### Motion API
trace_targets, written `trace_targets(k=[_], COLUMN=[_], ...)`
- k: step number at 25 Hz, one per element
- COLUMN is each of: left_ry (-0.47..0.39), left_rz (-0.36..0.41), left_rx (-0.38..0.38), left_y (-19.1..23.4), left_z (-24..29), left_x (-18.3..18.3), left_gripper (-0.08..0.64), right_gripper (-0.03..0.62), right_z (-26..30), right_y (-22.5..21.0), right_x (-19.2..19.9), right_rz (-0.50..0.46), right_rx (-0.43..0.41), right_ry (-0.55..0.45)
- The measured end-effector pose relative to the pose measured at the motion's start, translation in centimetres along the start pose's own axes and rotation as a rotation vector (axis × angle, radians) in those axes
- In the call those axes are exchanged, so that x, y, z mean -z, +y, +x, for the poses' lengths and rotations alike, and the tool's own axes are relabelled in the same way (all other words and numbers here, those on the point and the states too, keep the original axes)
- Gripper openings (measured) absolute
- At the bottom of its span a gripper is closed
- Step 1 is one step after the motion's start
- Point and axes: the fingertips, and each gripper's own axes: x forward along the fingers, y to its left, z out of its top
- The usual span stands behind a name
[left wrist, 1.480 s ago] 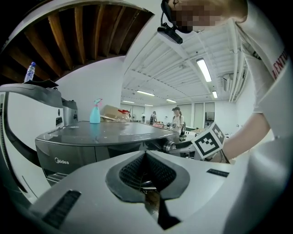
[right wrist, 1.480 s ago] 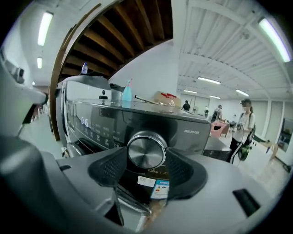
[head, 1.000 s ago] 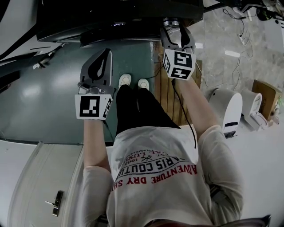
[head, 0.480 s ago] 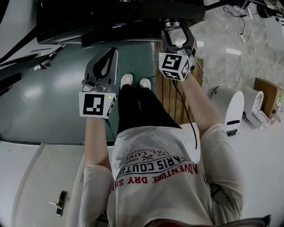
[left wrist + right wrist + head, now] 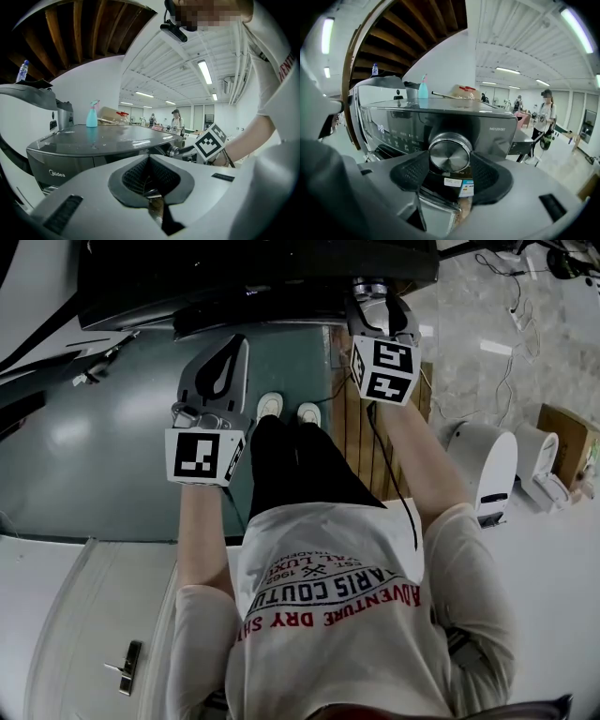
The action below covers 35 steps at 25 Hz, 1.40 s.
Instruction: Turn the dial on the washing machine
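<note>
The dark washing machine (image 5: 234, 277) fills the top of the head view, and its silver round dial (image 5: 450, 152) sticks out of the control panel's right end. My right gripper (image 5: 450, 165) is at the dial (image 5: 367, 287). Its jaws are closing, with the dial between them and a black pad (image 5: 412, 171) against each side. My left gripper (image 5: 232, 343) hangs lower and to the left, in front of the machine (image 5: 93, 140), shut with nothing in it. From the left gripper (image 5: 149, 177) view, the dial (image 5: 174, 151) and the right gripper's marker cube (image 5: 211, 142) show at the right.
A blue spray bottle (image 5: 423, 88) stands on the machine's lid. White appliances (image 5: 483, 465) and a cardboard box (image 5: 562, 442) sit on the floor at the right. A wooden slatted board (image 5: 352, 427) lies beside the person's feet. People (image 5: 544, 117) stand far back in the room.
The right gripper's marker cube has rolled one way and then back while staying at the dial. The left gripper has barely moved.
</note>
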Motion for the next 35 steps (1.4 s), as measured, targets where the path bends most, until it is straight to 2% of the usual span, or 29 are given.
trace_targets(k=[4,8,10,16,18,21,26,30,35], left_ry=[0.001,0.004,0.005,0.008,0.003,0.001,-0.001,-0.001,-0.020], left_rz=[0.002,0.000,0.003,0.006,0.003,-0.012,-0.023,-0.023,-0.061], left_rx=[0.008,0.014,0.015,0.018,0.019,0.018,0.018,0.015,0.029], left_y=[-0.3,-0.7,-0.7,-0.5,-0.4,-0.3,-0.4,-0.1,-0.1], left_z=[0.2,0.1,0.0,-0.2,-0.3,-0.4,-0.5,-0.6,-0.7], left_x=[0.1,0.4,0.5,0.5,0.4,0.4,0.3,0.3,-0.2], left_gripper=[0.015,0.015,0.015,0.015,0.015,0.015,0.015,0.015,0.015], right_gripper=[0.288,0.290,0.290,0.314,0.314,0.313,0.284,0.282,0.281], right_z=[0.0,0.0,-0.1,-0.7,-0.9,-0.9,-0.9,-0.8,-0.8], right_y=[0.0,-0.1,0.0,1.4,1.1,0.9,0.9,0.8,0.6], right_x=[0.0,0.0,-0.1,0.1,-0.2,-0.7,-0.6,-0.8,-0.8], right_rz=[0.059,0.045,-0.024,-0.396,-0.466,-0.515,-0.467,-0.341,-0.156], right_rx=[-0.023,-0.038,-0.018,0.036,0.072,0.112,0.098,0.056,-0.015], right_ry=[-0.003,-0.015,-0.031,-0.077,-0.094,-0.104,-0.079,-0.062,-0.048])
